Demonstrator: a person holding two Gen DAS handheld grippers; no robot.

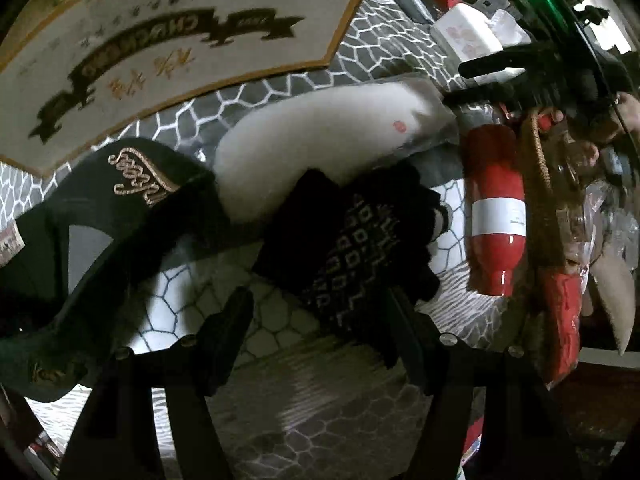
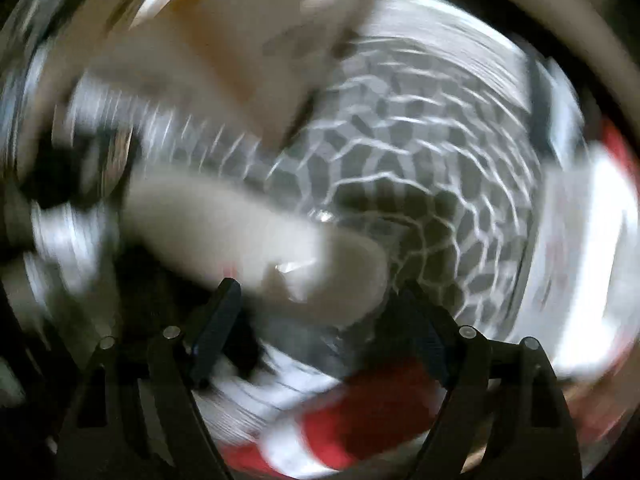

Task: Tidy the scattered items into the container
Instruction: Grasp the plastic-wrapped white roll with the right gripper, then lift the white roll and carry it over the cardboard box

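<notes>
In the left wrist view my left gripper (image 1: pixel 316 312) is open, low over the patterned grey bedspread (image 1: pixel 384 44). Just ahead of its fingertips lies a black knitted glove (image 1: pixel 360 240). A dark green cap with gold embroidery (image 1: pixel 120 216) lies to the left, a white pouch in clear wrap (image 1: pixel 320 136) beyond, and a red bottle with a white label (image 1: pixel 496 208) to the right. The right wrist view is heavily blurred. My right gripper (image 2: pixel 316 304) is open over the white pouch (image 2: pixel 248 236), with the red bottle (image 2: pixel 360 416) below it.
A large cream box with gold edging and dark lettering (image 1: pixel 160 48) lies at the far left. A white packet (image 1: pixel 468 28) sits at the back. A woven basket rim (image 1: pixel 540 184) with red items stands at the right, next to a person's hand (image 1: pixel 592 148).
</notes>
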